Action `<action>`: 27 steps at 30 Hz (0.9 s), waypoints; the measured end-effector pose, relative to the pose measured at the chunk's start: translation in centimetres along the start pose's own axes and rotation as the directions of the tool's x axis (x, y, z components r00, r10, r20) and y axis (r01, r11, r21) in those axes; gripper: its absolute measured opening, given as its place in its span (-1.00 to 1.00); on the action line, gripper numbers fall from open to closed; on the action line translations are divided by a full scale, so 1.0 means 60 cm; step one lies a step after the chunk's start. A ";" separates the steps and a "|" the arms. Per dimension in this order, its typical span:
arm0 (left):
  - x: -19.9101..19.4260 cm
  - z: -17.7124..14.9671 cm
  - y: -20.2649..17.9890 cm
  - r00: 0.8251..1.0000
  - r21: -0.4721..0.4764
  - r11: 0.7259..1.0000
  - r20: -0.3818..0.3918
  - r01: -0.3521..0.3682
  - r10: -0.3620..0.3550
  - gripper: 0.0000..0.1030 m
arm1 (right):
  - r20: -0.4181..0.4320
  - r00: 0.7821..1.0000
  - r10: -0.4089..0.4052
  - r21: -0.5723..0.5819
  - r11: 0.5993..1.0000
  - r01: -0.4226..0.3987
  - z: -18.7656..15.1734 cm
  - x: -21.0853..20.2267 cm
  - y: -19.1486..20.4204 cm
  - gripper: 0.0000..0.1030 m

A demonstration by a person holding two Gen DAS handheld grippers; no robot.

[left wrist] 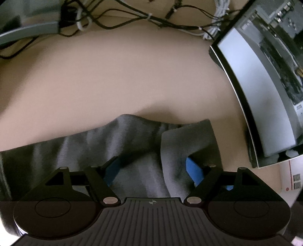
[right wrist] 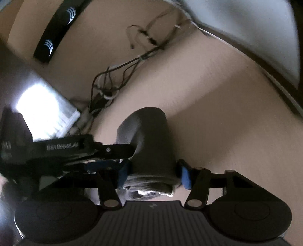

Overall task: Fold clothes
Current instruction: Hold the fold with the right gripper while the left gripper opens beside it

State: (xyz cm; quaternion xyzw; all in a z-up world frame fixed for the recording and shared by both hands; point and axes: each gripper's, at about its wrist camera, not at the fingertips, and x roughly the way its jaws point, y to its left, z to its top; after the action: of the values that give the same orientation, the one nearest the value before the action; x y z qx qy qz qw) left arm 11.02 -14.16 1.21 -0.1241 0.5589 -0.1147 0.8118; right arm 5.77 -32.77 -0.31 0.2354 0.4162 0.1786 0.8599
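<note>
A grey ribbed garment [left wrist: 132, 140] lies bunched on the beige table [left wrist: 113, 75]. My left gripper [left wrist: 153, 162] stands over it with its jaws wide; one fold drapes over the right blue pad [left wrist: 195, 172], and the pads do not press. In the right wrist view the same garment [right wrist: 151, 136] is rolled into a thick fold. My right gripper [right wrist: 154, 174] has its blue pads [right wrist: 123, 174] against both sides of the layered end. The left gripper [right wrist: 130, 151] reaches in from the left, its black finger touching the roll.
A tangle of black and white cables [left wrist: 147, 17] runs along the table's far side. A grey computer case [left wrist: 265, 90] stands at the right, with a white box [left wrist: 291, 179] beside it. A black bar [right wrist: 56, 32] and a bright white object [right wrist: 47, 107] lie at the left.
</note>
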 end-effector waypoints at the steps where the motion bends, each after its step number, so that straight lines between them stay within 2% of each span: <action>1: -0.005 0.001 0.006 1.000 -0.011 1.000 0.005 0.002 -0.002 0.57 | 0.012 1.000 -0.028 -0.066 0.997 0.029 -0.001 0.000 0.018 -0.09; 4: -0.029 0.004 0.026 0.999 -0.042 0.999 0.037 0.018 -0.016 0.58 | 0.046 0.993 -0.108 -0.256 0.960 0.117 -0.013 0.004 0.071 -0.09; 7: -0.058 0.006 0.042 0.996 -0.063 0.997 0.076 0.041 -0.036 0.62 | 0.083 0.980 -0.182 -0.420 0.885 0.201 -0.033 0.012 0.116 -0.09; 11: -0.076 0.008 0.047 0.992 -0.073 0.995 0.108 0.066 -0.058 0.65 | 0.144 0.955 -0.261 -0.601 0.743 0.294 -0.062 0.025 0.169 -0.09; 15: -0.072 0.010 0.031 0.991 -0.057 0.995 0.105 0.087 -0.080 0.67 | 0.200 0.935 -0.294 -0.734 0.587 0.341 -0.091 0.042 0.212 -0.07; 18: -0.061 0.013 0.027 0.994 -0.046 0.997 0.097 0.064 -0.059 0.67 | 0.234 0.928 -0.291 -0.799 0.486 0.354 -0.111 0.050 0.231 -0.05; 19: -0.056 0.014 0.030 0.995 -0.051 0.998 0.093 0.043 -0.038 0.68 | 0.238 0.929 -0.282 -0.811 0.469 0.350 -0.116 0.049 0.234 -0.01; 21: -0.048 0.016 0.040 0.996 -0.062 0.998 0.085 0.019 -0.014 0.77 | 0.227 0.938 -0.263 -0.821 0.466 0.329 -0.119 0.042 0.234 0.00; 22: -0.046 0.016 0.047 0.997 -0.073 0.997 0.080 0.013 -0.007 0.79 | 0.207 0.947 -0.245 -0.812 0.497 0.306 -0.113 0.036 0.229 0.03; 24: -0.044 0.015 0.060 0.997 -0.085 0.996 0.076 -0.005 0.011 0.81 | 0.165 0.965 -0.204 -0.786 0.563 0.254 -0.100 0.024 0.218 0.14; 27: -0.046 0.013 0.075 0.996 -0.093 0.995 0.078 -0.026 0.034 0.83 | 0.085 0.990 -0.116 -0.676 0.723 0.143 -0.066 -0.003 0.187 0.22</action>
State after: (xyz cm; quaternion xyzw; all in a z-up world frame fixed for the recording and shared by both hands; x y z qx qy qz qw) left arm 11.01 -8.99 2.42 -0.1572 0.5327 -0.0717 0.8285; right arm 1.25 -22.56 3.89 -0.1217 0.3214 0.2535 0.9042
